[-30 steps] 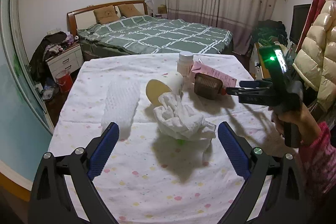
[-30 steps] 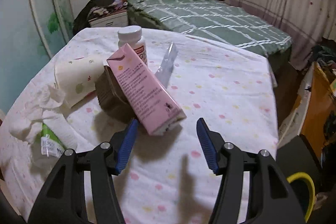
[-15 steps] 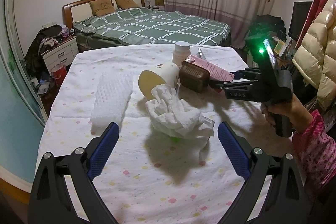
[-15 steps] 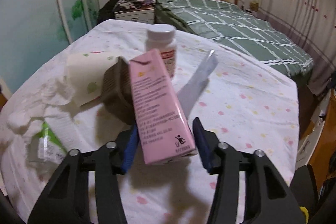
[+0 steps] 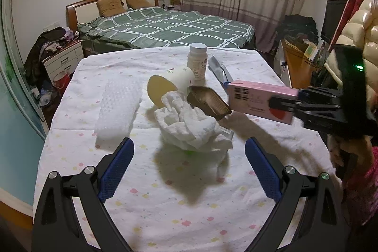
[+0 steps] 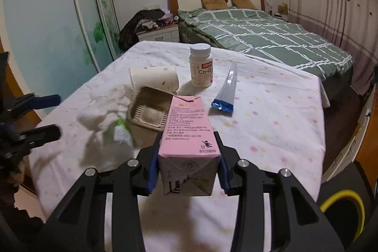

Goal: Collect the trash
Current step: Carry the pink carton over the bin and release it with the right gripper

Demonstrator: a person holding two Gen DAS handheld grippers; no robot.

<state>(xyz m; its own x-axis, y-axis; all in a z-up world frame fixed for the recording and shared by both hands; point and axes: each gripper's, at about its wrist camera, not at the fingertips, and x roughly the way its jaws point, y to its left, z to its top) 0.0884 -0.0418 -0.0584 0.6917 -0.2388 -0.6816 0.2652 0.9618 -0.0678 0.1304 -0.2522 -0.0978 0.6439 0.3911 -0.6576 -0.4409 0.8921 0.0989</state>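
Observation:
My right gripper (image 6: 187,163) is shut on a pink carton (image 6: 186,134) and holds it above the table; the carton also shows in the left wrist view (image 5: 259,100). My left gripper (image 5: 189,167) is open and empty, just short of a crumpled white tissue (image 5: 189,124). Behind the tissue lie a tipped paper cup (image 5: 170,84), a brown plastic tray (image 5: 208,103), a white pill bottle (image 5: 198,60) and a blue-ended sachet (image 5: 219,70). A white foam net sleeve (image 5: 118,108) lies to the left.
The table has a white spotted cloth (image 5: 165,193). A green bed (image 5: 165,27) stands behind it, a nightstand (image 5: 63,60) at the left. A bin with a yellow rim (image 6: 342,207) sits low at the right of the table.
My right gripper closed on the pink carton and lifted it off the brown tray, drawing it back to the right. The tray tipped open side up. My left gripper stayed open.

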